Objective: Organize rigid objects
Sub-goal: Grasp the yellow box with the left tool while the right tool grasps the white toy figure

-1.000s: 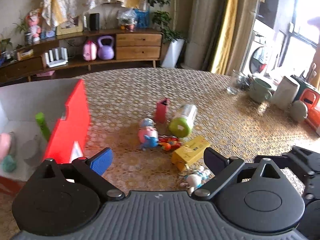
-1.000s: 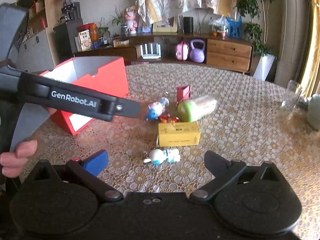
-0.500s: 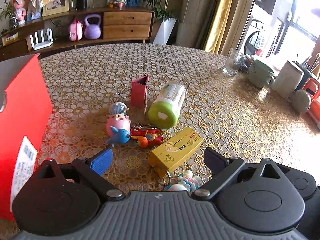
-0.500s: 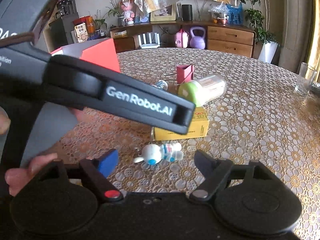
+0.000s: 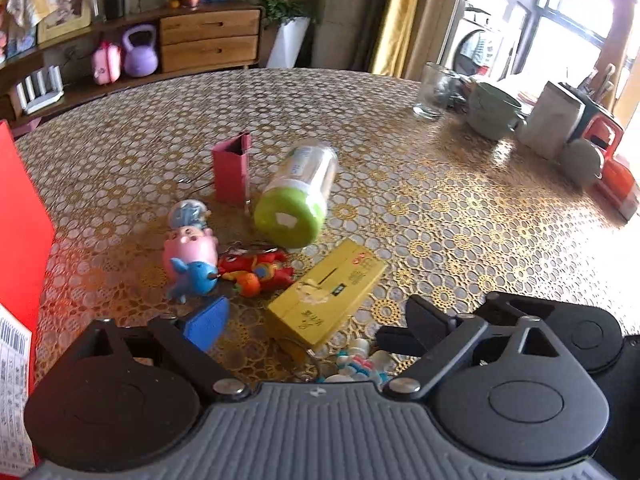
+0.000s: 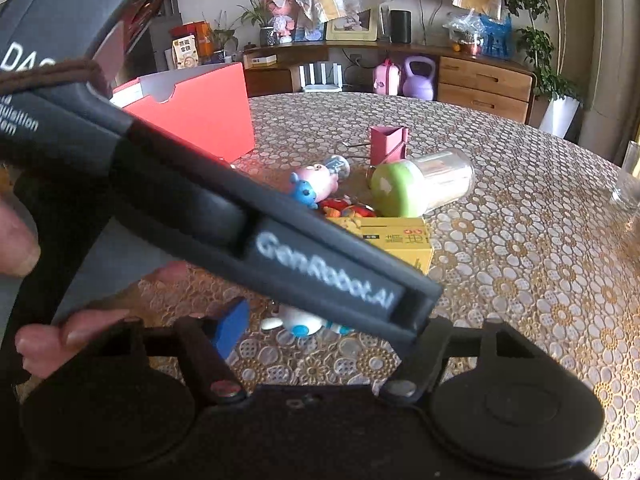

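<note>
A heap of small objects lies mid-table: a yellow box (image 5: pixel 326 290), a green-lidded clear jar (image 5: pixel 296 200) on its side, a pink clip holder (image 5: pixel 231 170), a pink and blue pig toy (image 5: pixel 188 258), a red-orange toy (image 5: pixel 256 270) and a small white-blue figure (image 5: pixel 358 362). My left gripper (image 5: pixel 312 320) is open just above the yellow box's near end. My right gripper (image 6: pixel 320 326) is open around the white-blue figure (image 6: pixel 298 322); the left gripper's body crosses its view. The red box (image 6: pixel 192 114) stands left.
A glass (image 5: pixel 432 90), a green mug (image 5: pixel 494 114), a grey canister (image 5: pixel 550 120) and orange items (image 5: pixel 612 164) stand at the table's right edge. A sideboard (image 5: pixel 208 38) with kettlebell is behind. The tablecloth (image 5: pixel 440 208) is gold patterned.
My left gripper has swung from the red box to the heap and now sits over the yellow box. My right gripper has advanced to the white-blue figure.
</note>
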Motion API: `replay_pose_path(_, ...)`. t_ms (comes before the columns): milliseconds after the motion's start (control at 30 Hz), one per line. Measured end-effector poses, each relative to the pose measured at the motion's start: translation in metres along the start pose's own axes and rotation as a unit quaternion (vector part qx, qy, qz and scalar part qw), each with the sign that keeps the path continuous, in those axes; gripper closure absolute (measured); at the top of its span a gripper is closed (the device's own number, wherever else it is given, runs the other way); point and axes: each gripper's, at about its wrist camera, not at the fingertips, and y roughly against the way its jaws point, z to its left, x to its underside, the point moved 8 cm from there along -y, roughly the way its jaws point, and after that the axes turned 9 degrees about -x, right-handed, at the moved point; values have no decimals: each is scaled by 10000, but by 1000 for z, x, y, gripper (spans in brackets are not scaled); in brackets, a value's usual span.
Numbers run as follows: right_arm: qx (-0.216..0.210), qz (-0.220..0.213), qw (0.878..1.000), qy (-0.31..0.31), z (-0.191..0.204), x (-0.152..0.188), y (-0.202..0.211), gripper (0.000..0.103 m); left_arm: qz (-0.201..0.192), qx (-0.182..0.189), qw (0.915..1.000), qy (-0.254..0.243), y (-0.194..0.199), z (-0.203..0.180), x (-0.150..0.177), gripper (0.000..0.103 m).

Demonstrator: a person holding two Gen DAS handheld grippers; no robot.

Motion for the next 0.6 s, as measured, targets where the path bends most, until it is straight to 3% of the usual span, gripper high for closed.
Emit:
replay_pose_path(167,56,-2,10000,68,-1,-3,-1,45,13,8,10000,-40,-4,-4,-1,31)
replay_pose_path(200,53,-3,10000,70,-1,-2,-1,46,27,0,10000,-45,-5,-4,-1,40)
replay_pose_path(333,64,-28,10000,33,-1,-3,0,47,14,-105,9999,-87,-5,-3,0,53)
replay_pose_path(600,136,-76,9998,-100,-3,-3,11,47,-14,-109,9998,-176,1,-2,2,66)
